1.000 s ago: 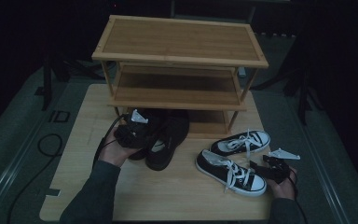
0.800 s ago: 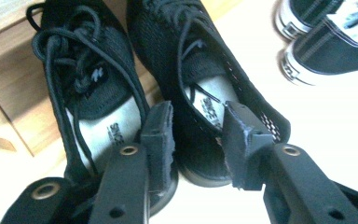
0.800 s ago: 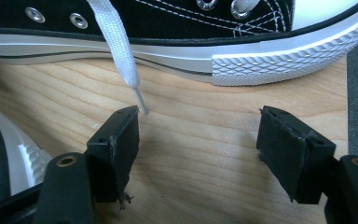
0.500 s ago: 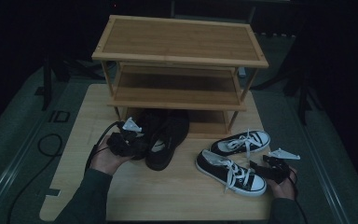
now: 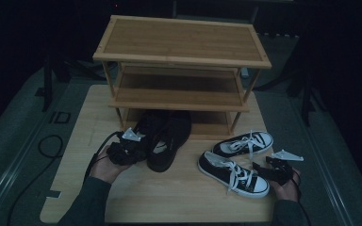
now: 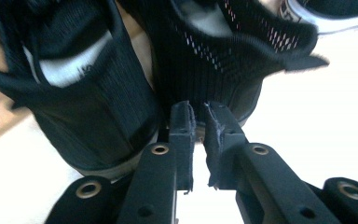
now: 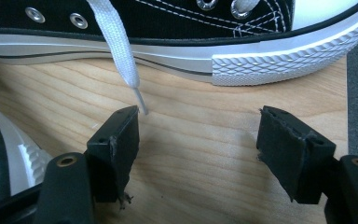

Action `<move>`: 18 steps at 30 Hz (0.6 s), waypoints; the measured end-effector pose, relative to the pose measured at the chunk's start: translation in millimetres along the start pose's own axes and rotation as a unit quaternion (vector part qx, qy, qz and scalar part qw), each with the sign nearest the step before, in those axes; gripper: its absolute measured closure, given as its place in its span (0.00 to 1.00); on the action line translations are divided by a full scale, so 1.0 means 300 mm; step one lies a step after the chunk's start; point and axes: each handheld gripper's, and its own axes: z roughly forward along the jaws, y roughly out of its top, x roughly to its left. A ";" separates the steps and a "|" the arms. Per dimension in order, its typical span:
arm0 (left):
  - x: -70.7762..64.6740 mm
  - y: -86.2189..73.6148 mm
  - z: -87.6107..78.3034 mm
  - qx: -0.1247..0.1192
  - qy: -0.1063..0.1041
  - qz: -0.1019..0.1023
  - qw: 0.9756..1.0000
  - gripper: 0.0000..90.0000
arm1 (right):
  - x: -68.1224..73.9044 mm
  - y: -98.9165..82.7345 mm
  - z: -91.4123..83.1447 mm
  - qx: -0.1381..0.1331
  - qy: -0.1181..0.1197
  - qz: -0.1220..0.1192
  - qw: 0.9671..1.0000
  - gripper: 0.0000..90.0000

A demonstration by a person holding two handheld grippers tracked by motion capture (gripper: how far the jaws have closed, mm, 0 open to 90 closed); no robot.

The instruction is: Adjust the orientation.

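The left gripper (image 6: 198, 112) is seen at the heel of the right-hand shoe of a pair of black slip-on shoes (image 5: 167, 136), which stands on the wooden surface (image 5: 169, 197) in front of the shelf rack (image 5: 181, 61); its jaws have just been closing and are now nearly together, though whether the heel edge is pinched between them cannot be told. The right gripper (image 7: 198, 140) is held with jaws wide apart and empty, just beside the black-and-white sneakers (image 5: 233, 172), a lace tip (image 7: 140, 103) lying by one jaw.
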 end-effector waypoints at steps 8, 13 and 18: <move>-0.010 -0.034 0.043 0.019 -0.011 0.002 1.000 1.00 | 0.000 0.000 0.000 0.000 0.000 0.000 1.000 0.33; -0.021 -0.052 0.079 0.030 -0.013 0.001 0.999 1.00 | 0.000 0.000 0.000 0.000 0.000 0.000 1.000 0.33; -0.030 -0.066 0.102 0.043 -0.013 0.001 0.999 1.00 | 0.000 0.000 0.000 0.000 0.000 0.000 1.000 0.33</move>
